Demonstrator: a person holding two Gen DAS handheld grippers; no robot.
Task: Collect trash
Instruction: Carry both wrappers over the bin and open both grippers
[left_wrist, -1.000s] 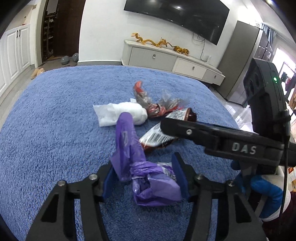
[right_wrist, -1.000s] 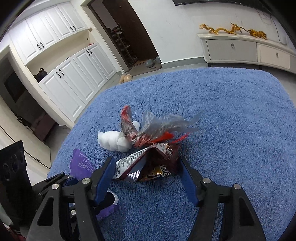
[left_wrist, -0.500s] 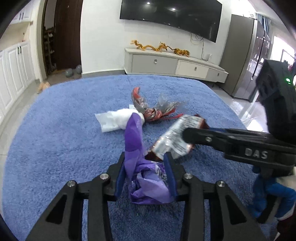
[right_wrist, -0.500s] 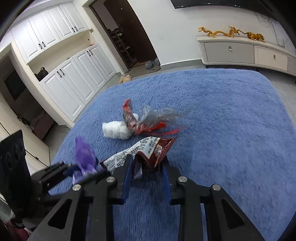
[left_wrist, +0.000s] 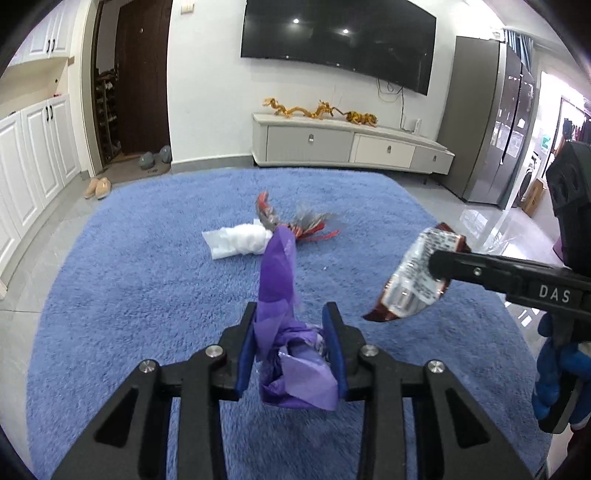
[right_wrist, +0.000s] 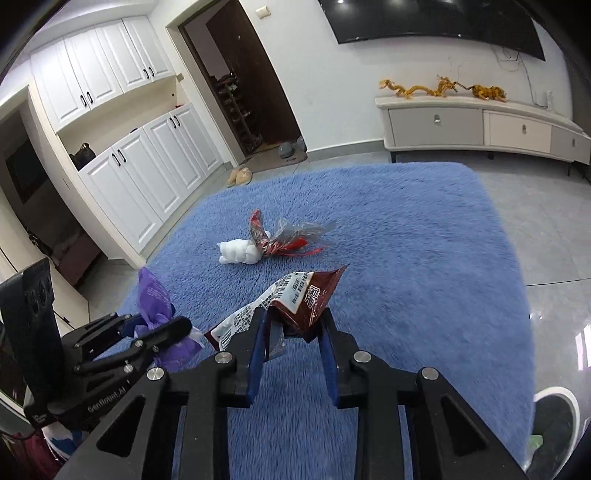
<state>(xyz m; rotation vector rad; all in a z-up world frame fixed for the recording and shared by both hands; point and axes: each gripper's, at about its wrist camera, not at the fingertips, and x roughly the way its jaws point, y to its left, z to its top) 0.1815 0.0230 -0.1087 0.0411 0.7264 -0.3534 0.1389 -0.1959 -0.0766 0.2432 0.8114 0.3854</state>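
My left gripper (left_wrist: 291, 325) is shut on a crumpled purple wrapper (left_wrist: 284, 317) and holds it above the blue rug (left_wrist: 147, 295). My right gripper (right_wrist: 293, 326) is shut on a brown and silver snack wrapper (right_wrist: 295, 299), also lifted off the rug; the wrapper shows in the left wrist view (left_wrist: 413, 280). On the rug farther off lie a white crumpled tissue (left_wrist: 238, 242) and a red and clear plastic wrapper (left_wrist: 295, 223); both show in the right wrist view too, the tissue (right_wrist: 238, 253) beside the plastic wrapper (right_wrist: 284, 238).
A grey TV cabinet (left_wrist: 347, 147) with gold dragon figures stands against the far wall. White cupboards (right_wrist: 140, 177) line the left side, with slippers (right_wrist: 238, 175) near a dark doorway. Tiled floor (right_wrist: 546, 221) surrounds the rug.
Both grippers closed on their wrappers and lifted them off the rug, pulling back from the tissue and plastic wrapper. The brown wrapper moved up and to the right in the left view.
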